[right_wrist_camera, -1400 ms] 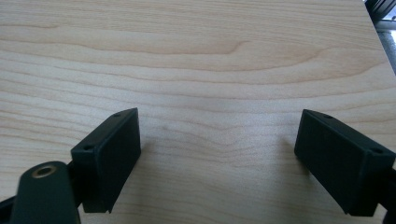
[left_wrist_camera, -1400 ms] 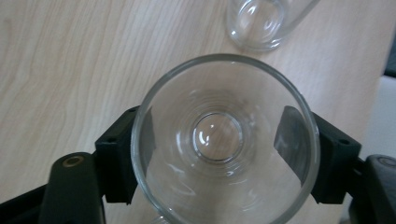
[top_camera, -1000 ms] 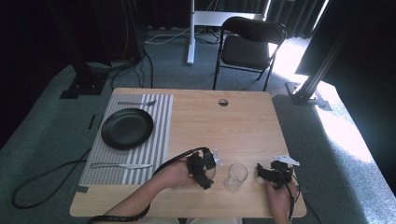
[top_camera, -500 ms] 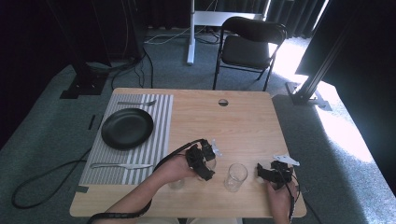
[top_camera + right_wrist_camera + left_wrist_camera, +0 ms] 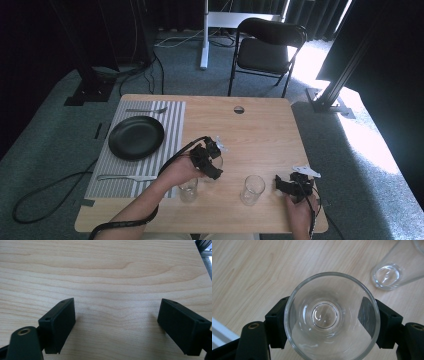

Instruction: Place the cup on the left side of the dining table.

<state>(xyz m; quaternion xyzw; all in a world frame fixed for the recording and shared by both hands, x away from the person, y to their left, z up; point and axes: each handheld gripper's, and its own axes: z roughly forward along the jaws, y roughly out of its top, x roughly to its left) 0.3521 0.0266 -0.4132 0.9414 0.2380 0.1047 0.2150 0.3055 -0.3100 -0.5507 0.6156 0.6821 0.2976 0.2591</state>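
Jaws of the left gripper [image 5: 214, 161] clamp a glass [image 5: 331, 316] near the placemat's [image 5: 170, 122] edge; right gripper [image 5: 117, 323] jaws gape empty over bare table [image 5: 260, 130].

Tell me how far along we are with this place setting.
Done: black plate, fork and knife lie on the striped mat. In hand: the left gripper is shut on a glass. Left: probably setting it by the mat; another glass stands beside the open right gripper.
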